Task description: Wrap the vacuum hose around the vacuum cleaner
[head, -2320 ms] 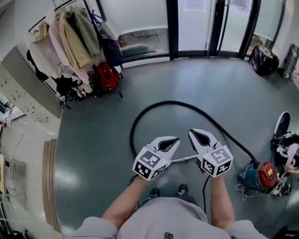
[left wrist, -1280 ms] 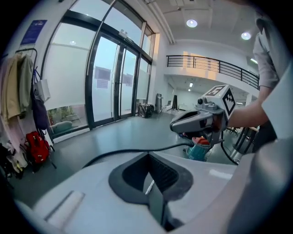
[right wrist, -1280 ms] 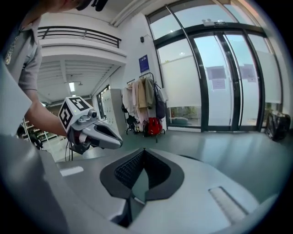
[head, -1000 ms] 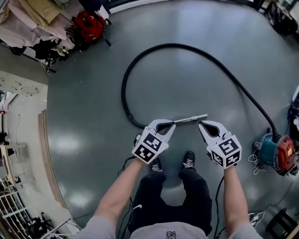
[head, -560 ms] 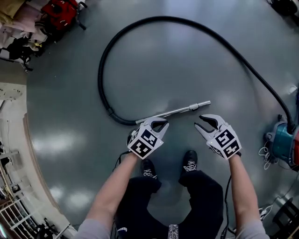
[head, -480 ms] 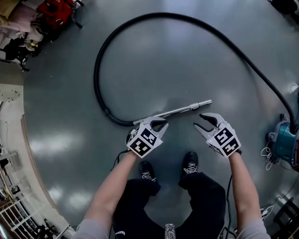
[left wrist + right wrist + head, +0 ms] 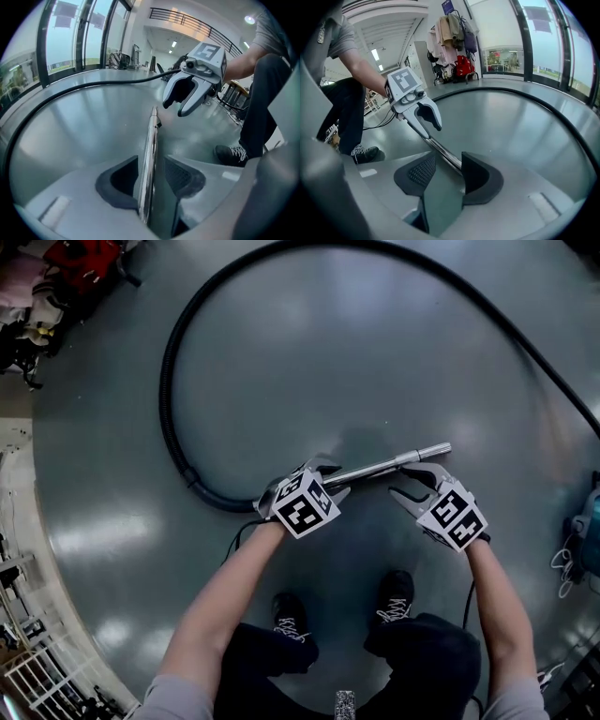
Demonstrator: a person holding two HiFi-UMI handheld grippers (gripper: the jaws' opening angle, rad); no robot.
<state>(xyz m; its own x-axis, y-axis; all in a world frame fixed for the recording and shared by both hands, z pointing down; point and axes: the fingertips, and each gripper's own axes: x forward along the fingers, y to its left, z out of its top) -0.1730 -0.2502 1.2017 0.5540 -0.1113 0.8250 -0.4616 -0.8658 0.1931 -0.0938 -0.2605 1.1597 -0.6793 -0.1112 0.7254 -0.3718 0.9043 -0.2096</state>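
A black vacuum hose [image 7: 173, 362] loops over the grey floor and ends in a shiny metal tube [image 7: 389, 465] lying in front of me. My left gripper [image 7: 330, 476] is open and straddles the tube near the hose end; in its own view the tube [image 7: 151, 140] runs between the pads without a clear squeeze. My right gripper [image 7: 412, 480] is open at the tube's free end, with the tube [image 7: 445, 157] passing between its pads. The teal vacuum cleaner [image 7: 589, 526] is cut off at the right edge.
My shoes [image 7: 398, 592] stand just behind the grippers. A thin black cable [image 7: 239, 535] trails by my left arm. White cords [image 7: 562, 563] lie beside the vacuum. A clothes rack [image 7: 452, 33] with a red bag [image 7: 461, 65] stands far off by the glass wall.
Both grippers have dropped onto the metal tube. The left jaws now sit around it, and the right jaws have come over its free end. The view has tilted further down.
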